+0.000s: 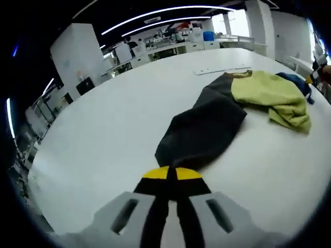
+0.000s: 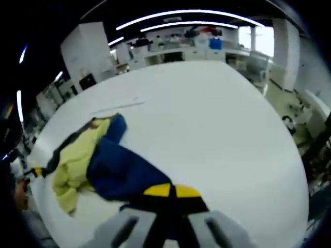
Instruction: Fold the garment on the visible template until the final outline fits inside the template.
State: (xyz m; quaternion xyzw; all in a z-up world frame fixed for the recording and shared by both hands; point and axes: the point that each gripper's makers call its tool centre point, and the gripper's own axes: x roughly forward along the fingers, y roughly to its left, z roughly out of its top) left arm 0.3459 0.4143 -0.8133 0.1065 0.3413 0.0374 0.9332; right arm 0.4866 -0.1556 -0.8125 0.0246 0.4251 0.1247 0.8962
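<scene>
Stretching across the big round white counter (image 1: 103, 129), the colour-blocked fabric garment (image 1: 232, 103) lies between the two claws, and each has a sleeve end. On the left, the left claw (image 1: 171, 178) has its yellow-tipped jaws pressed together on the cuff of the dark grey sleeve (image 1: 201, 129). In the middle, the yellow-green body panel (image 1: 269, 95) sits bunched and creased. On the right, the right claw (image 2: 170, 192) is likewise clamped on the end of the dark blue sleeve (image 2: 119, 173), right at the near edge. A thin pale outline on the far counter, the template strip (image 2: 116, 107), shows beyond the collar.

Here's the danger: both grips look shallow, so a hard pull could slip a cuff free. That crumpled middle could fold in crooked and spill past the template.
</scene>
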